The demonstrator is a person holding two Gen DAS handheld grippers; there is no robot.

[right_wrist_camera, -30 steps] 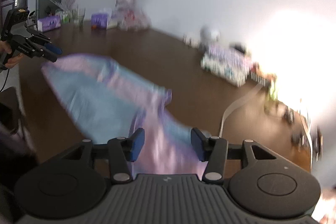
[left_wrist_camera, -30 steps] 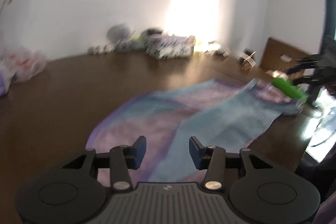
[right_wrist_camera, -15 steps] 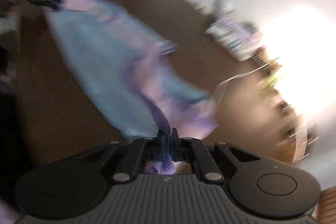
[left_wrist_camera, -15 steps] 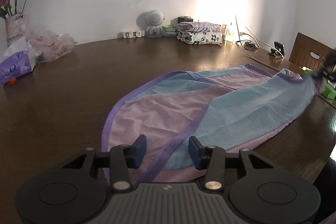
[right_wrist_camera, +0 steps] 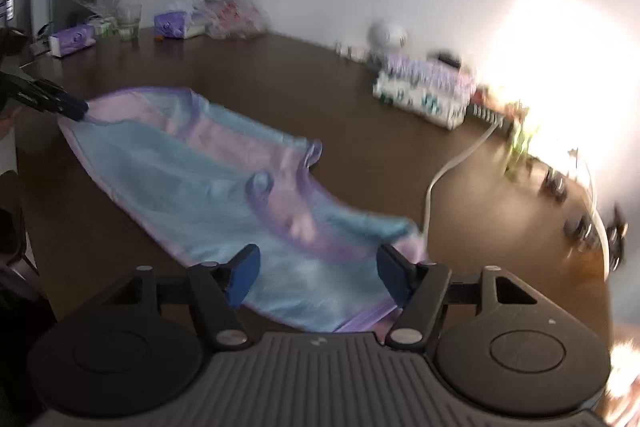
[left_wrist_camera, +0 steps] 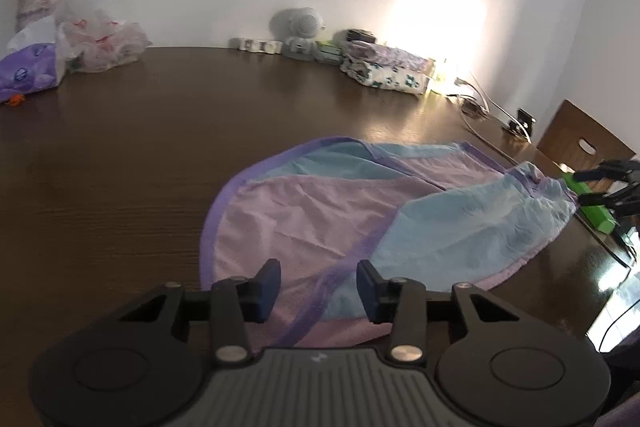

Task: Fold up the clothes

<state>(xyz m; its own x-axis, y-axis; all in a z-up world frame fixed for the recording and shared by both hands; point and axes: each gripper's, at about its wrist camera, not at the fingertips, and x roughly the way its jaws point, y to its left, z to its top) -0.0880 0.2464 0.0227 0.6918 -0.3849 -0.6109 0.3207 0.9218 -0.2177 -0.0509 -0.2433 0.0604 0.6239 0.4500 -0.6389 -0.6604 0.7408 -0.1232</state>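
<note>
Lying flat on the worktop (left_wrist_camera: 120, 155): the garment (left_wrist_camera: 320, 211). Left gripper (left_wrist_camera: 318, 285) closing, right gripper (right_wrist_camera: 318, 273) opening, neither pinching cloth. Advising pinching both corners evenly before lifting to fold.

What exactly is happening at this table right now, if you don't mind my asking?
A person is folding clothes with a handheld claw in each hand. A pink, blue and purple garment lies spread on the dark wooden table. The left claw hangs over one end with its jaws closing, the pads not pressing on the cloth. The right claw is over the other end, jaws opening, nothing gripped. A stack of folded clothes sits by the wall.
</note>
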